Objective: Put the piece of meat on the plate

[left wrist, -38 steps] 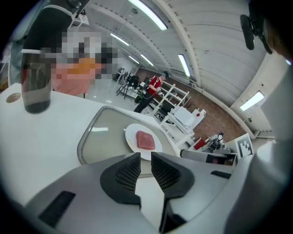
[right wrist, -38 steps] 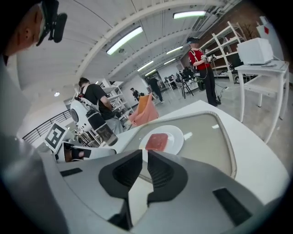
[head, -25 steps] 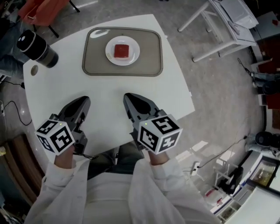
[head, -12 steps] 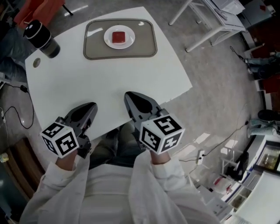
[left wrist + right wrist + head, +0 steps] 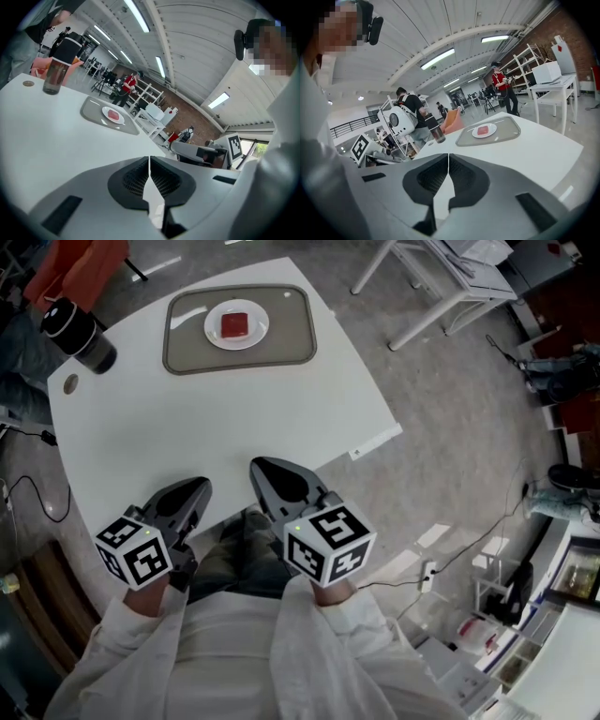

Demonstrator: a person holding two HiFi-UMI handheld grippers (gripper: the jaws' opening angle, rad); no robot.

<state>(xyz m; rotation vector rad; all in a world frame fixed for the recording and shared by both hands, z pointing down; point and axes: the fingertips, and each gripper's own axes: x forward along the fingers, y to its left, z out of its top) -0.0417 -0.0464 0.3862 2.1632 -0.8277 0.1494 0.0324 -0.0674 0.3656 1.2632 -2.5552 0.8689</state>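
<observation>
The piece of meat [image 5: 235,324] lies on the plate [image 5: 215,334], far across the desk [image 5: 234,418] from the left hand-held gripper [image 5: 195,488] and right hand-held gripper [image 5: 262,470]. Both are clenched empty, the right slightly nearer.

Up top in the head view, the orange chair [image 5: 73,266] is chopped by the corner and the white rack [image 5: 441,282] runs off the edge. The piece of meat [image 5: 234,324] is too small to read its surface. The table [image 5: 187,418] loses its near edge under the left gripper [image 5: 201,487] and right gripper [image 5: 256,466].
</observation>
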